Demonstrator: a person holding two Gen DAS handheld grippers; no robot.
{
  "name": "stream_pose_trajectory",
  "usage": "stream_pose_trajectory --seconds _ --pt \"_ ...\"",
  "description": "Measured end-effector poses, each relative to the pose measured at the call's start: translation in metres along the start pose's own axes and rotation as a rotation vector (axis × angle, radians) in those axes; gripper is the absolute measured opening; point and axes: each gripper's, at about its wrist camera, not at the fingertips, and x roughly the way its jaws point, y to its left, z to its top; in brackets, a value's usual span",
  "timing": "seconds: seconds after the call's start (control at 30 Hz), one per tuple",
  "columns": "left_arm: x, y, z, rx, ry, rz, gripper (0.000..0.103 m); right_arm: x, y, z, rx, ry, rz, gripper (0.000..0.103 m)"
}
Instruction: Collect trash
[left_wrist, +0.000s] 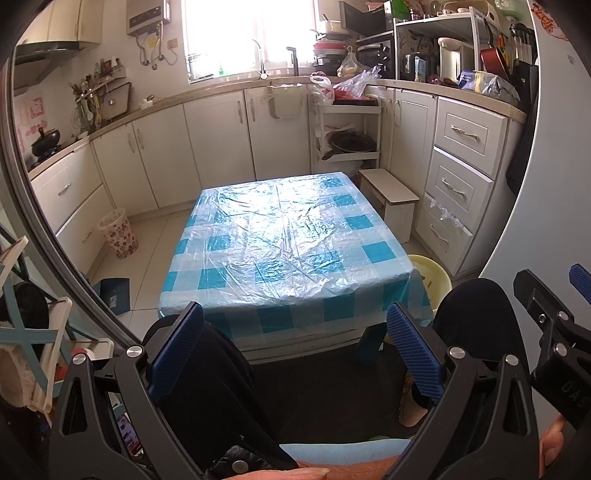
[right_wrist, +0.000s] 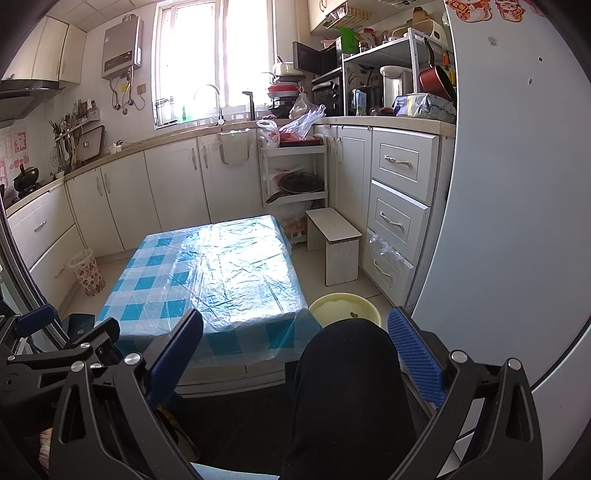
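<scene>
Trash is nowhere plain to see: the low table (left_wrist: 288, 236) under its blue-checked cloth and clear plastic sheet lies bare. From the left, one flower-patterned wastebasket (left_wrist: 119, 232) stands on the floor, then one table, one white stool (left_wrist: 391, 195), one yellow basin (left_wrist: 430, 275). Left tool (left_wrist: 295, 343) and right tool (right_wrist: 295, 347) both gape, holding nothing. My worry: a pad snagging the loose plastic and dragging it off

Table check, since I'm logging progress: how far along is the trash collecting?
Done or not started: the table shows no trash, only its plastic cover. In hand: nothing; left gripper and right gripper are open and empty. Left: unclear; the floral bin stands beside the cabinets.
</scene>
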Motion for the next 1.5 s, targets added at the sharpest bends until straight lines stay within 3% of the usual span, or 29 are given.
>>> stream_pose_trajectory --seconds 1.37,1.5 --pt "0.003 0.008 -0.007 -0.026 0.005 0.011 0.095 0.006 -0.009 -0.002 -0.016 0.015 -0.001 0.096" --pt "-0.005 0.012 -0.008 -0.049 -0.041 0.031 0.095 0.007 -0.009 -0.003 -0.017 0.014 -0.001 0.096"
